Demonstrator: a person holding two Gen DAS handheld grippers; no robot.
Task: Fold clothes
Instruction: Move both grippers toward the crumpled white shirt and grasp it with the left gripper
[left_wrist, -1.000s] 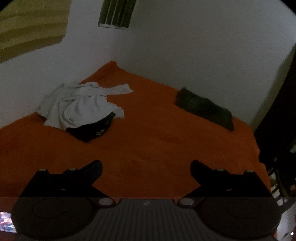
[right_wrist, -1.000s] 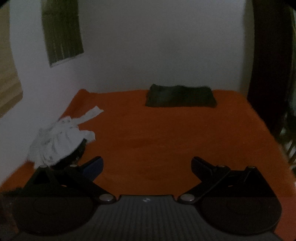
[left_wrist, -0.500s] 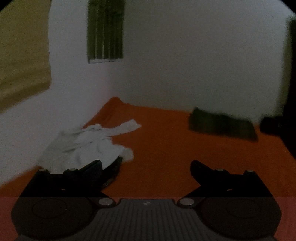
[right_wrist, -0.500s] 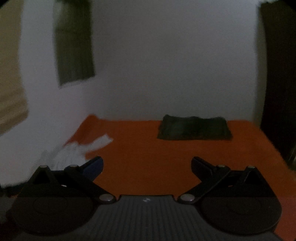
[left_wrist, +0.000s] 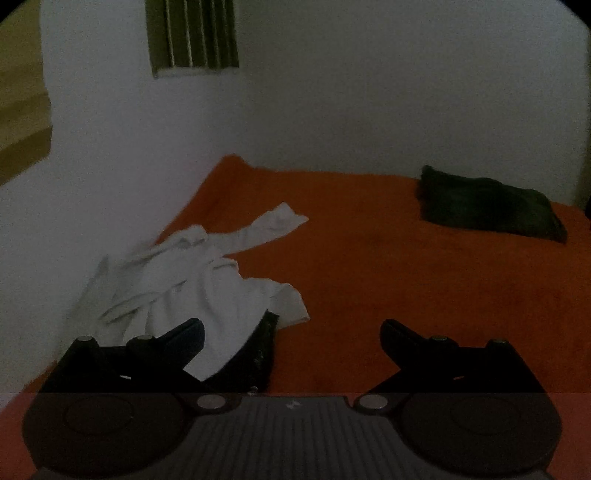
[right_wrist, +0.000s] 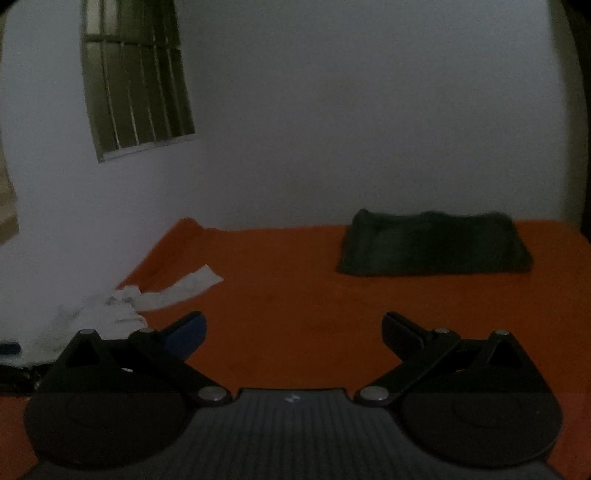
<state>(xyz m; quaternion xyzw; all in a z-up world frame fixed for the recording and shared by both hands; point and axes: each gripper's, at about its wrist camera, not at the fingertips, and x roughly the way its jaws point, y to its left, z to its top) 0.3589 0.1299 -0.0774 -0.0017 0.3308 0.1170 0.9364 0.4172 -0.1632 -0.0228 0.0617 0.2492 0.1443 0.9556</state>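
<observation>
Claws, left and right, both released, empty; white garment crumpled over dark garment

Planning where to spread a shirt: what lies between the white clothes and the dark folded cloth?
Nothing: only bare orange bedcover separates the white clothes from the dark folded cloth. Both wrist views show it.

Orange-covered bed. Crumpled white garment at left edge, over a dark garment (mostly hidden). Folded dark cloth at far edge.
</observation>
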